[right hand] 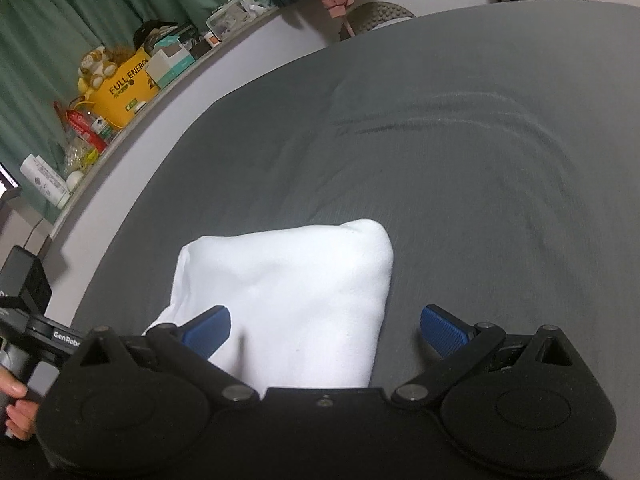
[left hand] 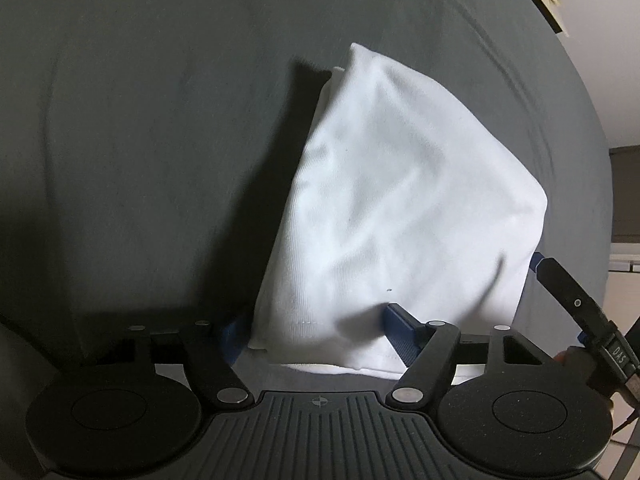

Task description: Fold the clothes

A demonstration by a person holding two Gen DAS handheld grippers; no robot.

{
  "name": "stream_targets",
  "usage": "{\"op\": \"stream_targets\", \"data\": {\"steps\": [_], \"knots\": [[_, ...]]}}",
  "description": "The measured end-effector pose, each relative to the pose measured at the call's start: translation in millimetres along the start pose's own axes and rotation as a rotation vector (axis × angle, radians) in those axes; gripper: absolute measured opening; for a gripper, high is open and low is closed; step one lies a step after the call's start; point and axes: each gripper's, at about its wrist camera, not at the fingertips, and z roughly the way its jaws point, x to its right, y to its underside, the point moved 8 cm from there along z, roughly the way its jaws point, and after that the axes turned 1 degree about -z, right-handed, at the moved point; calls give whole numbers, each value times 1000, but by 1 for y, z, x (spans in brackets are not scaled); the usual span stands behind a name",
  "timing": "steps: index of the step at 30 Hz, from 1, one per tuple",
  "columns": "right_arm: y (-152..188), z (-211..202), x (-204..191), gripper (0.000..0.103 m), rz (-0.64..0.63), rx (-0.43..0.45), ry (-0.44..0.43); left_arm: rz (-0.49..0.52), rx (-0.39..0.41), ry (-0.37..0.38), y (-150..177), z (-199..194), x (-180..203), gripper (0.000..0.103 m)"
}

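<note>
Left claw [left hand: 316, 330] first: its two blue pads stand wide apart and the white cloth [left hand: 400, 200] drapes over the gap between them, so it looks let go, not pinching (the left pad is mostly hidden under the cloth). This folded white cloth rests on the grey bed sheet [left hand: 140, 140], nearer the right edge of the bed than the left. Its long way runs from the near hem by the claw up and away to a blunt tip, leaning a little to the right. Over at the right side the other tool's finger [left hand: 560, 280] pokes in just beside the cloth's right corner.

What could go wrong, I think: if this claw lifts while the hem lies on its pads, the fold could drag open or slide crooked.

Right claw [right hand: 325, 330] next: its blue pads are also spread wide. One pad lies on the cloth's left part, the other sits on bare sheet beside it, holding nothing. From here the white cloth points away from the claw, narrow end far, wide end near, toward the middle of the bed. A hand [right hand: 16, 404] grips the other tool at the left edge. Closing now could grab only one layer and pull the stack apart.
</note>
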Motion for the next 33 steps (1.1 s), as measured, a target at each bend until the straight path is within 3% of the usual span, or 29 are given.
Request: {"op": "stream_targets", "data": {"steps": [1, 6, 8, 10, 14, 16, 22, 24, 28, 33], "knots": [[-1, 1, 2, 103, -2, 0, 7, -8, -4, 6, 2, 0, 1, 57], [-6, 10, 9, 101, 12, -24, -18, -5, 6, -8, 12, 1, 8, 49], [-10, 18, 11, 97, 20, -36, -40, 19, 22, -27, 15, 1, 13, 47], [-14, 27, 14, 85, 47, -55, -82, 47, 39, -42, 19, -1, 19, 44], [-19, 44, 20, 81, 141, -76, -181, 85, 65, -55, 26, -2, 27, 40], [-20, 47, 19, 69, 153, -60, -208, 106, 81, -67, 28, -3, 32, 35], [-24, 31, 11, 41, 111, -1, -160, 280, 190, -157, 42, -14, 63, 27], [-29, 23, 5, 39, 95, 21, -152, 325, 232, -171, 41, -20, 75, 26], [-49, -3, 8, 38, 72, 87, -90, 388, 310, -123, 48, -31, 115, 26], [-89, -54, 51, 39, 86, 182, 33, 519, 409, -38, 58, -29, 209, 26]]}}
